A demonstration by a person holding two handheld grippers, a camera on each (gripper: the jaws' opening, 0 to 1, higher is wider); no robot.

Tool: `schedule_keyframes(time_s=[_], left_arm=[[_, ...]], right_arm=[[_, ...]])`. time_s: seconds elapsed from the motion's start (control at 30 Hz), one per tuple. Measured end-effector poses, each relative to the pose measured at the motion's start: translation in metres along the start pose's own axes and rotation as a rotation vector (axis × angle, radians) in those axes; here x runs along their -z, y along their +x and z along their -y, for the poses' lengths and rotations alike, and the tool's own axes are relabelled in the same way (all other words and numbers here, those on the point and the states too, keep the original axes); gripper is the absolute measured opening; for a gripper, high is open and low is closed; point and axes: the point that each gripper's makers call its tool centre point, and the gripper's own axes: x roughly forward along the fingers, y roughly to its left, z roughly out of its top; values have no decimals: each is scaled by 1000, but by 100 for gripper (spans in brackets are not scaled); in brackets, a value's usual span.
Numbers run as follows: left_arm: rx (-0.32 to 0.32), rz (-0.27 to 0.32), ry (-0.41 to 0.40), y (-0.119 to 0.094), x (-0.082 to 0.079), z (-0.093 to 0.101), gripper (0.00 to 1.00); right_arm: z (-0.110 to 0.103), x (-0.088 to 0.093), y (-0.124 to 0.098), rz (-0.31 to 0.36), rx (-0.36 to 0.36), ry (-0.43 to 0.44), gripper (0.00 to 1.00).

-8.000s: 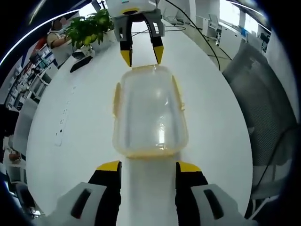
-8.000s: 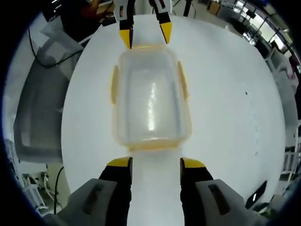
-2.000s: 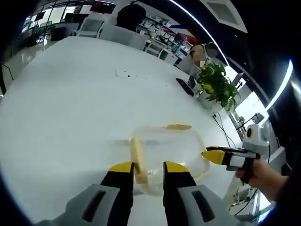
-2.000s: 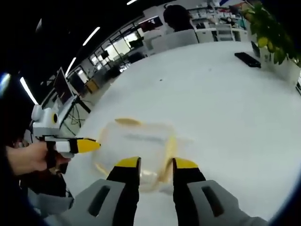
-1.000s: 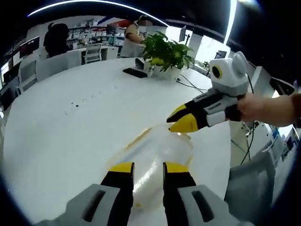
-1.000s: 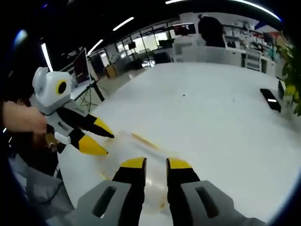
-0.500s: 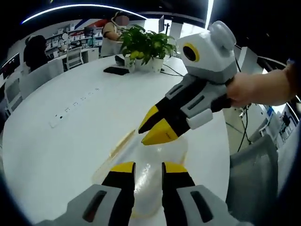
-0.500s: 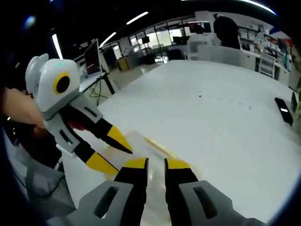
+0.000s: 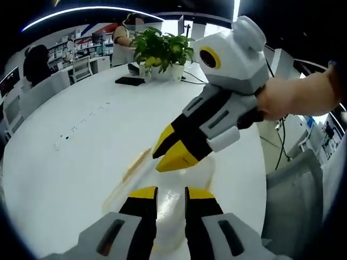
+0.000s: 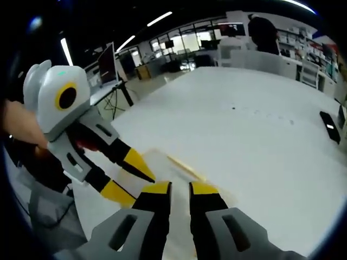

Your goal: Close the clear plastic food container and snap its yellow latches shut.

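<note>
In the left gripper view the left tongs stand nearest, jaws drawn narrow with a slim gap, over the near end of the clear container lying on the white counter. Its yellow latch shows along the left side. The right tongs, held by a hand, point down at the container's far end, jaws almost together. In the right gripper view the right tongs are likewise narrow above the blurred container. A potted plant stands far off.
</note>
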Motion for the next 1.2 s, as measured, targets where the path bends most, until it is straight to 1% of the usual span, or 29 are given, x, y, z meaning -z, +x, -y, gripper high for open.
schedule_keyframes(time_s=[0.37, 0.53, 0.7, 0.83, 0.93, 1.0, 1.07, 1.13, 1.2], left_arm=[[4, 7, 19, 3, 4, 7, 12], [5, 2, 55, 3, 6, 13, 13], [1, 0, 113, 4, 4, 18, 15], [4, -4, 136, 5, 3, 21, 18], [-2, -21, 191, 6, 5, 23, 21], [0, -37, 226, 7, 8, 24, 22], [1, -51, 262, 7, 10, 26, 22], [3, -61, 286, 7, 12, 27, 23], [4, -57, 293, 7, 11, 27, 24]], right_arm=[[0, -2, 6, -7, 2, -10, 9], [1, -3, 8, -10, 2, -16, 10], [2, -6, 11, -14, 2, -22, 10], [3, -10, 12, -17, 2, -36, 13], [4, -12, 13, -22, -2, -48, 13], [4, -14, 14, -32, -8, -60, 14], [6, -15, 14, -42, -12, -75, 16], [6, -15, 15, -62, -25, -97, 17], [7, -14, 16, -87, -41, -114, 18]])
